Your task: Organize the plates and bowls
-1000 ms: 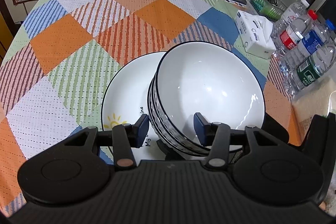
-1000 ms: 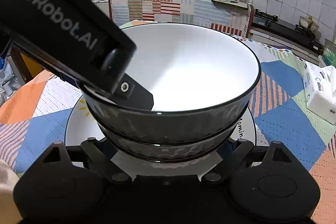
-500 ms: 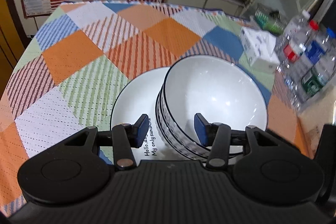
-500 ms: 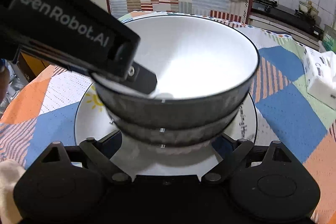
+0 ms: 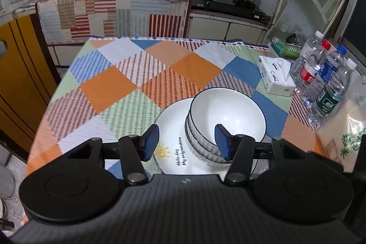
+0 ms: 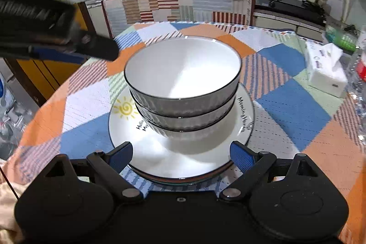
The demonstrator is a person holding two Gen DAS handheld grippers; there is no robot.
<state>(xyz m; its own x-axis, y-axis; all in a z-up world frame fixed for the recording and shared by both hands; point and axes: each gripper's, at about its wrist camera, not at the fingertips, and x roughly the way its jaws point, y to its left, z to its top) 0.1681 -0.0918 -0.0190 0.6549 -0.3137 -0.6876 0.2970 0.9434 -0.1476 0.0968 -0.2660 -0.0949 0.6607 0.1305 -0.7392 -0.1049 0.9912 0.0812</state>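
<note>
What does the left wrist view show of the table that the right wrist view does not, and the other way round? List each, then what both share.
Only the left wrist view: four water bottles standing in a row, and the left gripper, open.

Only the right wrist view: the lower plate's edge under the top plate, and the right gripper, open.

Both: stacked bowls on the sun-print plate, the tissue box, the patchwork tablecloth.
</note>
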